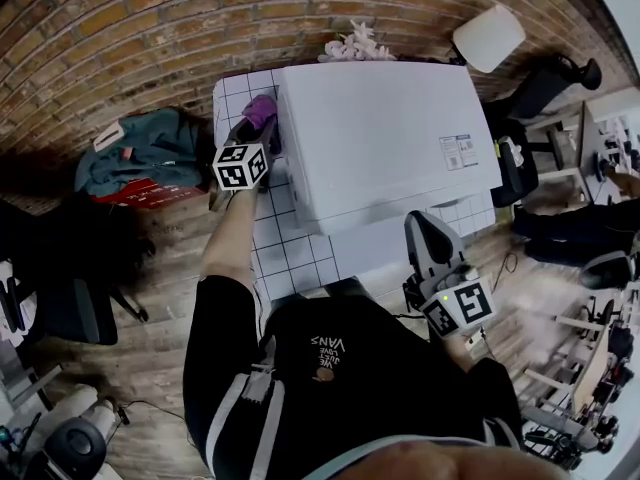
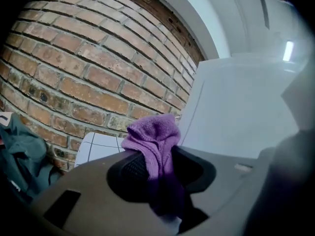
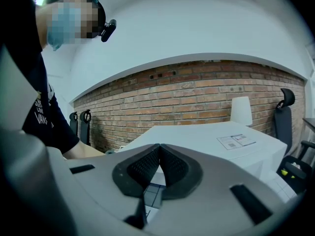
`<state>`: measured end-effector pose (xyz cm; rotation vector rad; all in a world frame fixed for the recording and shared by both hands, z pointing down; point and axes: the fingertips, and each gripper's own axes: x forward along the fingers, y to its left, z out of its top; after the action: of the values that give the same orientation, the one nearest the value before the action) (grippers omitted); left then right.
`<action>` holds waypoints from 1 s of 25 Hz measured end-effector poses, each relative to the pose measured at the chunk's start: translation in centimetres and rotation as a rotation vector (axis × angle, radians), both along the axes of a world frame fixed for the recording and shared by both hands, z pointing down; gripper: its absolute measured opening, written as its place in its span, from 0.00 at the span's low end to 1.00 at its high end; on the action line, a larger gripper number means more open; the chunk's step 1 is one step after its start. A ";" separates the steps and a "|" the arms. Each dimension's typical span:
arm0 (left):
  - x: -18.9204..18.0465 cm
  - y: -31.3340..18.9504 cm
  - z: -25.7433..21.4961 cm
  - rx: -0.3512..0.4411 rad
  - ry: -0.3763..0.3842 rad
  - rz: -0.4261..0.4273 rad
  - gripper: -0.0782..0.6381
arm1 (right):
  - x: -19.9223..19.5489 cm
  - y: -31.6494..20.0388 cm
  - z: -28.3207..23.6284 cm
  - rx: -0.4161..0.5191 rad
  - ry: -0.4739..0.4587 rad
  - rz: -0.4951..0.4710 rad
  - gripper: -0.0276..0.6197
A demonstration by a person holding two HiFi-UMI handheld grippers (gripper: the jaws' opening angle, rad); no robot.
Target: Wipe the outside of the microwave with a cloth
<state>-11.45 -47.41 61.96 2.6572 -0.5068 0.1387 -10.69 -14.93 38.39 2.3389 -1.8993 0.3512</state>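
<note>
The white microwave (image 1: 385, 133) sits on a white table (image 1: 290, 253) marked with a dark grid, set against a brick wall (image 1: 150, 28). The left gripper (image 1: 262, 130) is at the microwave's left side, near its back corner. It is clenched on a purple cloth (image 1: 262, 110). In the left gripper view the cloth (image 2: 153, 132) is pinched between the two dark pads, bunching up above the jaws and hanging down in a fold below them. The microwave's plain white side panel (image 2: 236, 107) stands just beside the cloth on the right, though contact between the two cannot be made out. The right gripper (image 1: 428, 230) hangs in front of the microwave's near right corner, apart from it. Its own view shows the right gripper (image 3: 159, 149) with its jaw tips pressed together and nothing caught between them. Beyond them lies the microwave's flat top, carrying a small printed label (image 3: 237, 140) towards its right side. A white lamp shade (image 1: 488, 36) stands behind the microwave's far right corner. A teal garment (image 1: 140, 153) is heaped on a red box on the floor to the left of the table.
</note>
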 end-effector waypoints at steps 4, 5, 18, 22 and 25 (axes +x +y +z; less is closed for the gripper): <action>-0.6 0.4 -1.3 0.013 0.024 0.006 0.30 | -0.3 0.2 -0.2 0.017 -0.005 0.016 0.04; -1.0 0.8 -1.9 0.020 0.040 0.012 0.30 | -0.3 0.3 -0.3 0.024 -0.006 0.023 0.04; -12.8 12.8 -11.7 0.203 0.114 0.058 0.30 | 0.7 6.0 -0.5 0.157 -0.056 0.052 0.04; -14.7 18.9 -13.0 0.210 0.091 0.003 0.30 | 3.0 10.0 -0.3 0.187 -0.071 0.036 0.04; -15.4 23.7 -14.1 0.237 0.073 -0.057 0.30 | 5.1 13.7 -0.4 0.205 -0.079 0.031 0.04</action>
<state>-26.86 -23.71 47.91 2.8613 -0.6072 -0.0383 -5.63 -1.20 38.01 2.5205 -2.0256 0.2659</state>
